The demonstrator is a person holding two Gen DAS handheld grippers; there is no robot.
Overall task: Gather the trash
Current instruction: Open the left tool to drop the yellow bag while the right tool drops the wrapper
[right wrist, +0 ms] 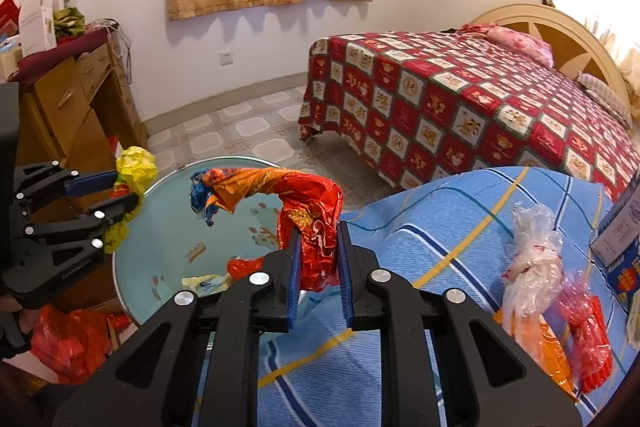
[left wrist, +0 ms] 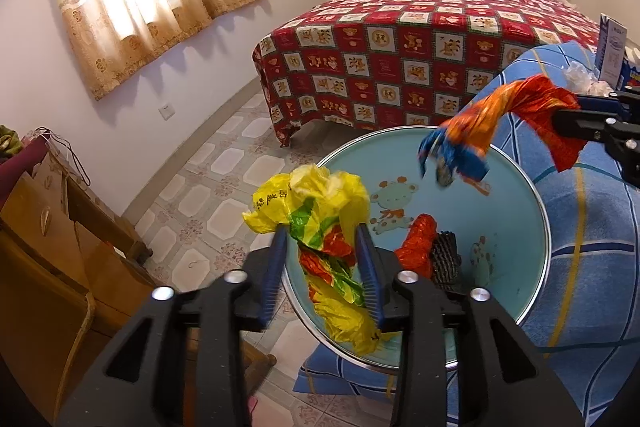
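My left gripper (left wrist: 323, 229) is shut on a crumpled yellow plastic bag (left wrist: 320, 211) and holds it over the near rim of a round light-blue basin (left wrist: 520, 187). My right gripper (right wrist: 319, 227) is shut on a red-orange foil wrapper (right wrist: 304, 195) whose blue end hangs over the basin (right wrist: 160, 239). The wrapper also shows in the left wrist view (left wrist: 500, 123), as does the yellow bag in the right wrist view (right wrist: 136, 167). A red wrapper (left wrist: 418, 243) and a dark ridged item (left wrist: 446, 259) lie inside the basin.
Clear and red plastic bags (right wrist: 536, 267) and a box (right wrist: 620, 231) lie on the blue plaid cover (right wrist: 440, 227). A bed with a red quilt (right wrist: 460, 95) stands behind. A wooden dresser (right wrist: 72, 107) is at left. A red bag (right wrist: 68, 343) lies on the floor.
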